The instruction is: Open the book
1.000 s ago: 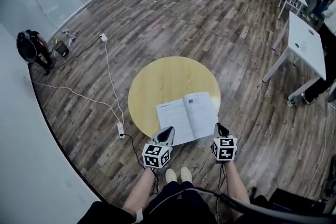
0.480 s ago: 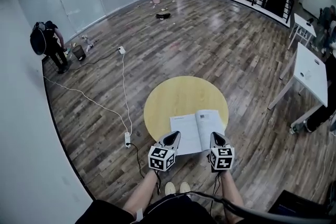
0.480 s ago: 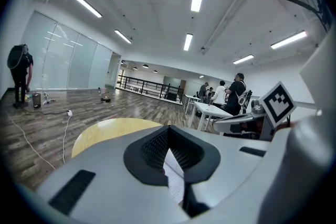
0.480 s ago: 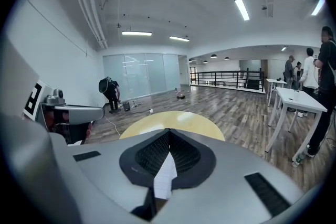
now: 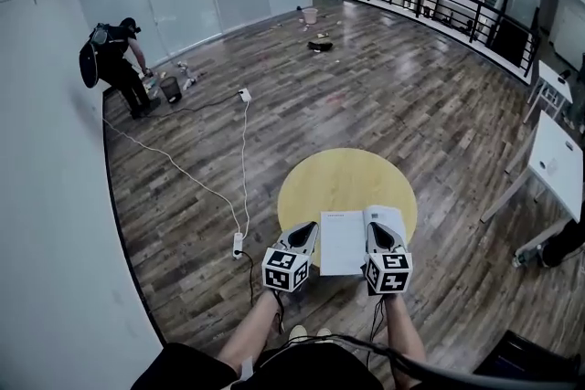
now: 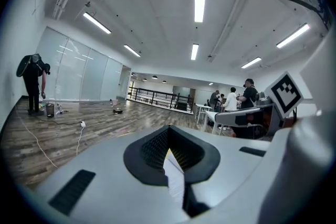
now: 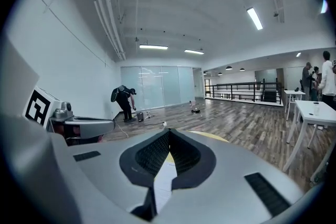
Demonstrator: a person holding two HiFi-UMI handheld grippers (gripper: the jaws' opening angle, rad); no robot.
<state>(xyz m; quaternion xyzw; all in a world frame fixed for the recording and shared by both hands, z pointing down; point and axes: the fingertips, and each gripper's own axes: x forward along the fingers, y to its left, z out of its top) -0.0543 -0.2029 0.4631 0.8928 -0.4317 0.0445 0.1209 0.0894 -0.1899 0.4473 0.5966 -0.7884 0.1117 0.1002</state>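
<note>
Since a second ago the book (image 5: 344,242) has swung square to the person and looks narrower. Its left half lies flat on the round yellow tabletop (image 5: 343,178), at the near rim, while the right half humps upward. Both claws have moved in on it.

From the head view, the left claw (image 5: 309,233) sits at the book's left edge and the right claw (image 5: 377,231) at the raised right side. How tightly they grip cannot be told from there.

Each gripper view settles that. The left claw (image 6: 168,131) is pinched together on a white page (image 6: 175,179) running through its slit. The right claw (image 7: 169,135) is likewise closed on a page (image 7: 164,182), with a sliver of tabletop (image 7: 210,137) beyond.

A pink bin (image 5: 311,15) stands far off on the plank floor, its contents too small to tell.

Only the head view shows the white cable (image 5: 174,164) and the power strip (image 5: 237,244) near the tabletop. Only the left gripper view shows people (image 6: 247,94) grouped at white tables. A person (image 5: 114,64) bends by the glass wall.
</note>
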